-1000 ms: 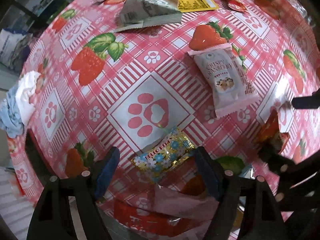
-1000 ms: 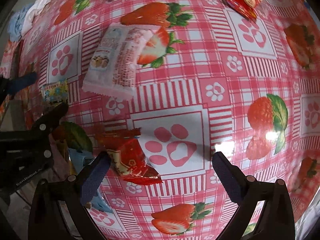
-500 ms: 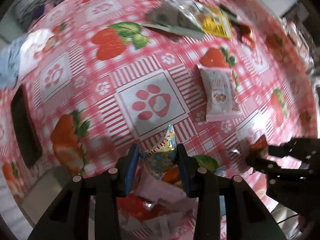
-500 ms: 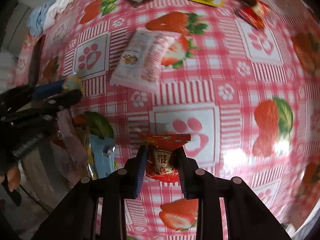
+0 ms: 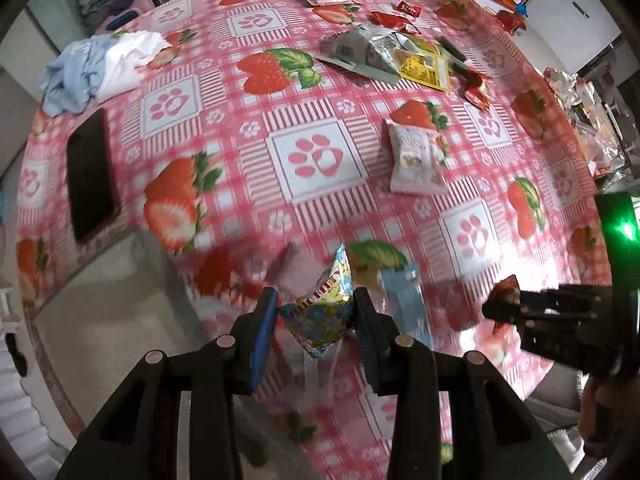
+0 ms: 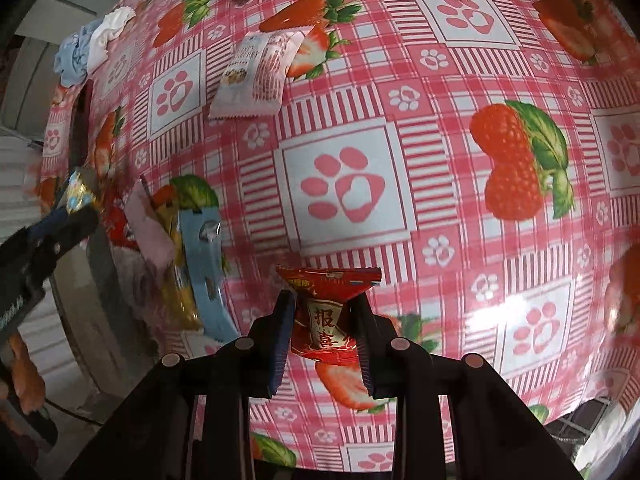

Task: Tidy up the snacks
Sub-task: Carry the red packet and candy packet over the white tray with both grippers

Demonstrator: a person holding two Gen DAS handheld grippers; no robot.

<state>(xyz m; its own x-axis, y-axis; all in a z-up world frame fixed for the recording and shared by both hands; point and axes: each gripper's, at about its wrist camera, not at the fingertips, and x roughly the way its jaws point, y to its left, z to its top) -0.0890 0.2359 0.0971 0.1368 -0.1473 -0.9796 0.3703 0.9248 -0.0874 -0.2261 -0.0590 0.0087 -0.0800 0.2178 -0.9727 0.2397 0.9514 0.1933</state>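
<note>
Left gripper (image 5: 315, 330) pinches the floral candy packet (image 5: 320, 320); right gripper (image 6: 325, 320) pinches the red candy packet (image 6: 326, 312) — both clear of the tablecloth (image 5: 316, 156); the clear snack bin (image 6: 132, 280) lies at nine o'clock from the right claw — left hand nearer.

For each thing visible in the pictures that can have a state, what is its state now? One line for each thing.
left gripper: shut on the floral candy packet.
floral candy packet: held off the table.
right gripper: shut on the red candy packet.
red candy packet: held, crumpled.
white cranberry packet: sealed, lying flat on the table.
silver bag: torn open, lying flat.
phone: screen dark.
cloth: crumpled.
</note>
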